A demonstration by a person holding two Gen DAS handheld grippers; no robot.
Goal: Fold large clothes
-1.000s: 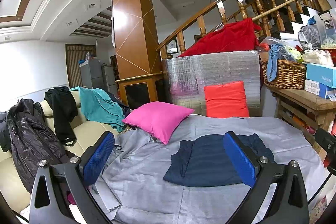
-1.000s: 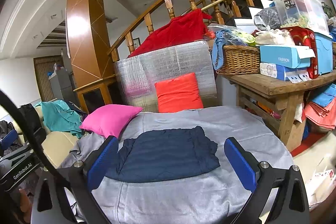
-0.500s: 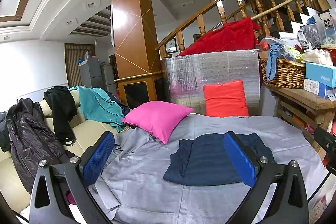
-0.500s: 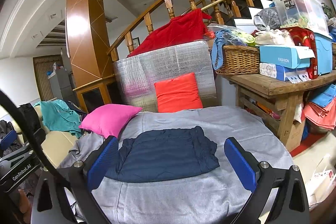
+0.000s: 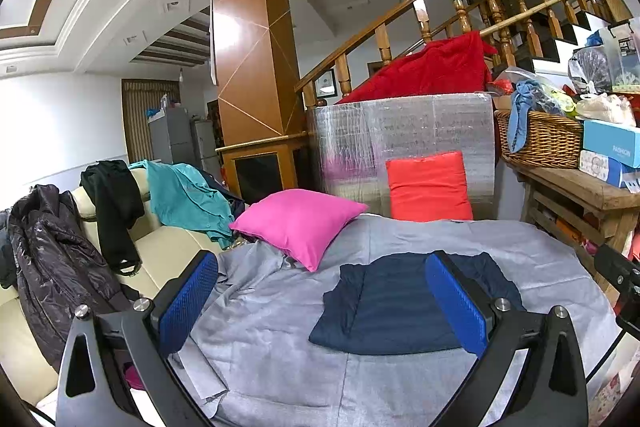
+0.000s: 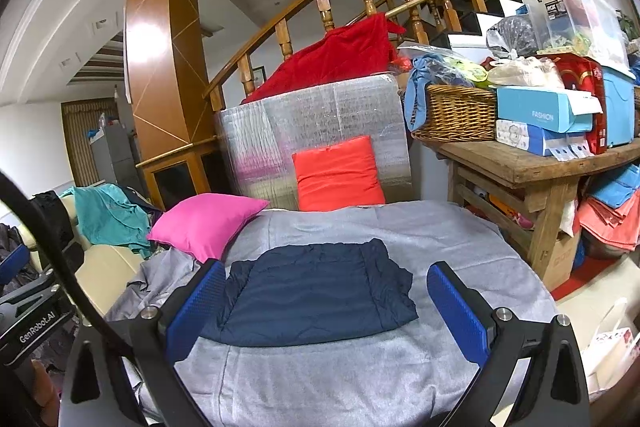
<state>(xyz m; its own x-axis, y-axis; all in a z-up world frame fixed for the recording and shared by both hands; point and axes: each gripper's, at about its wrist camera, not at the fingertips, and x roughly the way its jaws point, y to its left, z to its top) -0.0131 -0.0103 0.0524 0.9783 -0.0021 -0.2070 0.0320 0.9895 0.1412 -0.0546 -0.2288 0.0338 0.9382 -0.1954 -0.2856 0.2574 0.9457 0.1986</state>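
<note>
A dark navy garment lies folded into a flat rectangle on the grey cloth that covers the table. My left gripper is held above the near left part of the table, open and empty, with the garment ahead and to its right. My right gripper hovers just in front of the garment, also open, with nothing between its blue pads. Neither gripper touches the fabric.
A pink cushion sits at the table's far left and an orange cushion leans on a silver-wrapped box behind. A cream sofa with several draped clothes is at left. A cluttered wooden bench stands at right.
</note>
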